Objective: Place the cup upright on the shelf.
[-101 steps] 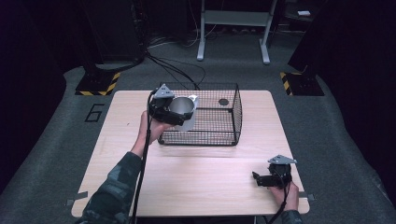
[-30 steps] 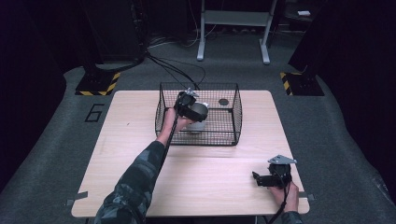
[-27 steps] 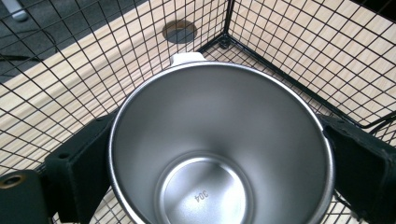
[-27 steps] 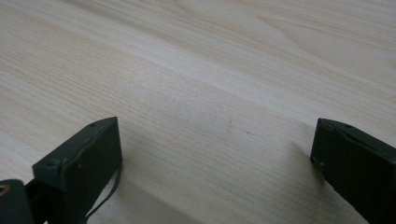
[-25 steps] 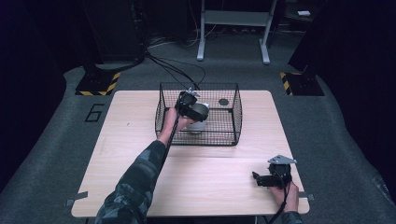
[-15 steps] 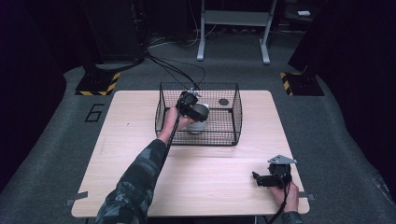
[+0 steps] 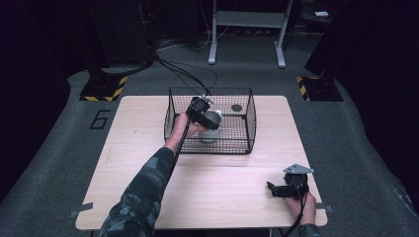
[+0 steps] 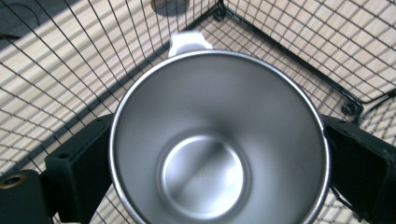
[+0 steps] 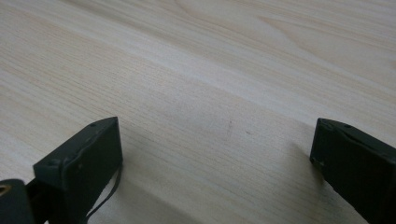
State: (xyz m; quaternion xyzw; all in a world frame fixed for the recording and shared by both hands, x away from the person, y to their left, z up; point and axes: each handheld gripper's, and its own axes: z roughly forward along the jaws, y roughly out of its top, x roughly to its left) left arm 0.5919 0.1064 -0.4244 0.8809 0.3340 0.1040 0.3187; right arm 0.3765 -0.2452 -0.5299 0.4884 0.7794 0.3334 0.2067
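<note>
A steel mug (image 8: 217, 140) with a white handle (image 8: 187, 41) sits between the two black jaws of my left gripper (image 8: 217, 154), which is shut on its sides. In the high view my left gripper (image 7: 206, 117) holds the mug (image 7: 212, 123) inside the black wire basket (image 7: 247, 131) at the back of the table, near the basket's floor. My right gripper (image 7: 274, 189) rests at the table's front right, its jaws wide apart over bare wood (image 9: 210, 121) with nothing between them.
A small dark round disc (image 7: 236, 107) lies in the basket's far right corner, also in the left gripper view as the disc (image 8: 170, 5). The basket's wire walls surround the mug. The wooden table (image 7: 143, 163) stands on grey carpet, with stands and cables behind it.
Since 3.4 s ago my left gripper has carried the mug from the basket's left rim over into the basket and lowered it. Over the last second nothing has visibly moved.
</note>
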